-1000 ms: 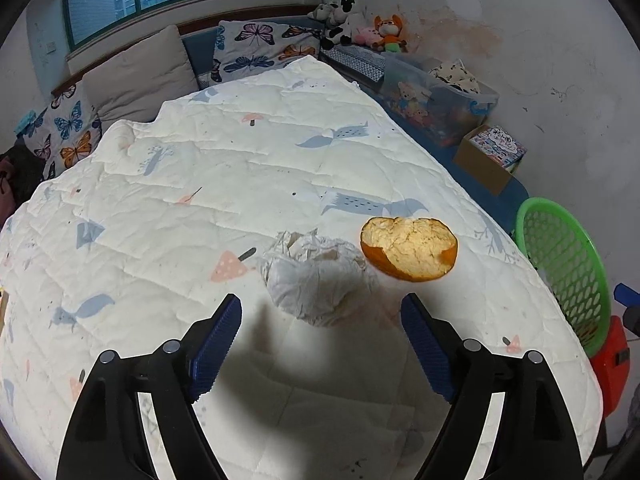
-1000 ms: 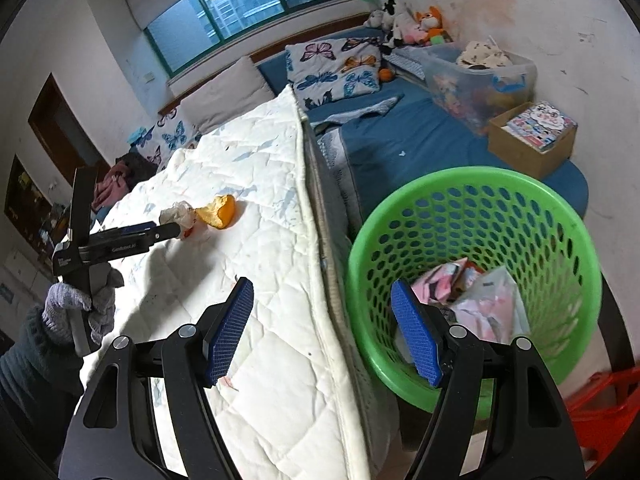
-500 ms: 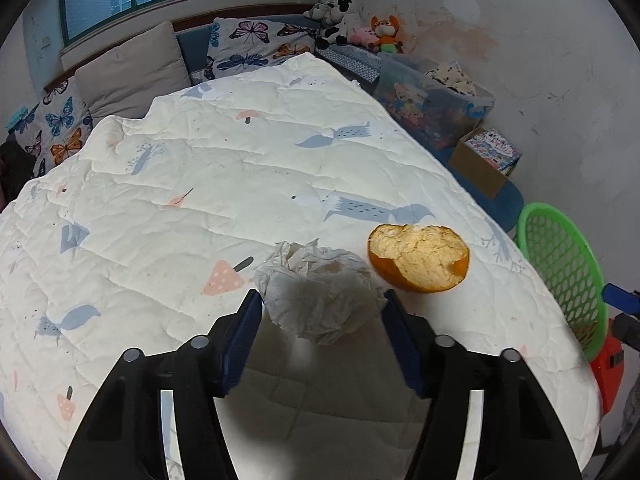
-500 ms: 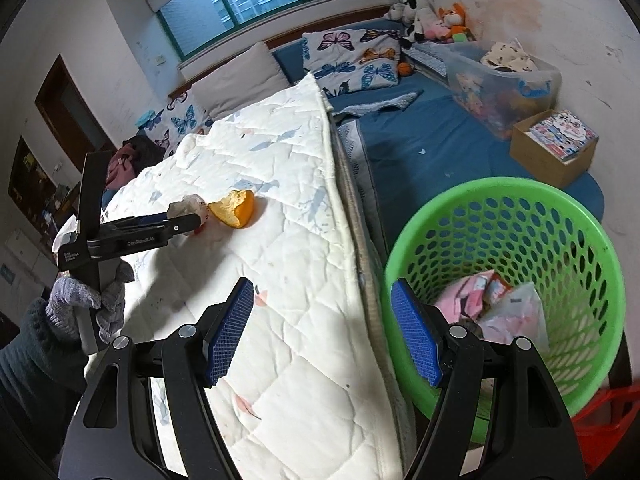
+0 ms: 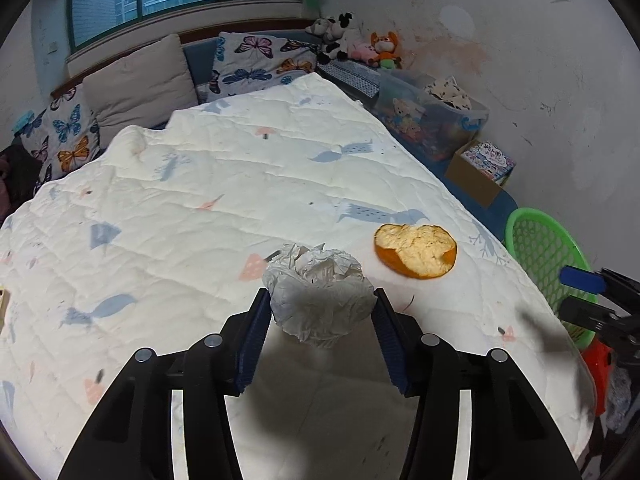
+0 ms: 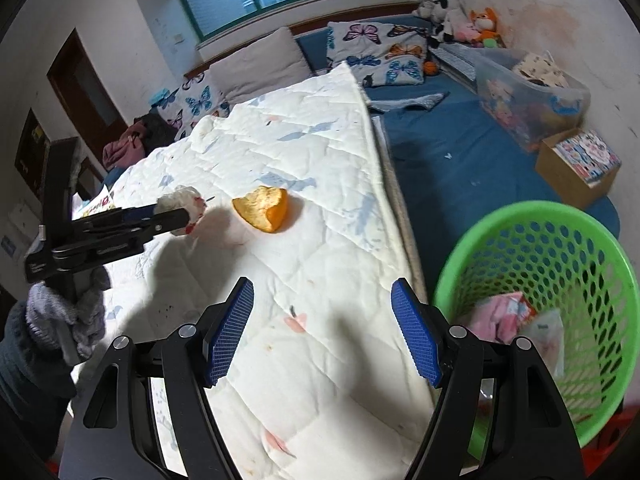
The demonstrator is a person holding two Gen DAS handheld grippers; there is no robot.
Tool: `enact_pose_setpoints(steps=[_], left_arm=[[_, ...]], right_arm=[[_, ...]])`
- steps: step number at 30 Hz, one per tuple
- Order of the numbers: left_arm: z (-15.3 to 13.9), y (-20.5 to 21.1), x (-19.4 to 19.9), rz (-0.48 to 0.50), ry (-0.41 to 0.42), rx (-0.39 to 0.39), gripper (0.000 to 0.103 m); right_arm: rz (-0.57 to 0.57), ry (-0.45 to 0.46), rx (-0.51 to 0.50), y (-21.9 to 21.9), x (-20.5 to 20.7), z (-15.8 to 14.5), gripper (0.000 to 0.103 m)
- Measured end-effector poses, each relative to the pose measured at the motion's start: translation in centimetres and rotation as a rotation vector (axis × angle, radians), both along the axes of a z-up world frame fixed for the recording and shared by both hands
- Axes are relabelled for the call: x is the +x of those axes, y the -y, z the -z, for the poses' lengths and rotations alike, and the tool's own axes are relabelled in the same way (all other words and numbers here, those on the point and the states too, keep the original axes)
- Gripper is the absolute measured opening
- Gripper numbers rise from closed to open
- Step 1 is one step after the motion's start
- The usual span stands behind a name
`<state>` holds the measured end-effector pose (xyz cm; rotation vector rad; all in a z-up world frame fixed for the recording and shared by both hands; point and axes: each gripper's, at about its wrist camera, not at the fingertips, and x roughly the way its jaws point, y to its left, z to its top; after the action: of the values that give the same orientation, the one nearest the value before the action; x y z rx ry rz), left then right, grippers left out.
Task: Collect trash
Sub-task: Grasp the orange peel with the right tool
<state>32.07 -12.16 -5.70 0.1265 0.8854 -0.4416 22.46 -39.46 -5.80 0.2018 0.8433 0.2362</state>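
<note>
Green basket (image 6: 532,224) with crumpled wrappers (image 6: 516,320)

Bare quilt (image 6: 320,280) between orange peel (image 6: 262,209) and basket (image 6: 560,280).

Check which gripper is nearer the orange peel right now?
Left. The left gripper is shut on the crumpled paper right beside the orange peel. The right gripper hangs open near the quilt's edge, by the green basket.
</note>
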Motion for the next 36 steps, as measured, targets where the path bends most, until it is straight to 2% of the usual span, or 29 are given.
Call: enact_pose_setpoints(steps=[5, 14, 36], left_arm=[[-1.0, -2.3, -1.4, -0.021, 0.017, 0.006, 0.050], [-2.9, -5.8, -3.7, -0.043, 0.044, -0.030, 0.050], [-2.8, -8.8, -5.9, -0.064, 0.039, -0.059, 0.050]], right_arm=[[-0.044, -0.002, -0.048, -2.7, 2.0, 0.1, 0.071], [-0.079, -0.006, -0.105, -6.7, 5.5, 1.0, 0.069], [-0.059, -0.049, -0.220, -9.9, 10.6, 4.1, 0.061]])
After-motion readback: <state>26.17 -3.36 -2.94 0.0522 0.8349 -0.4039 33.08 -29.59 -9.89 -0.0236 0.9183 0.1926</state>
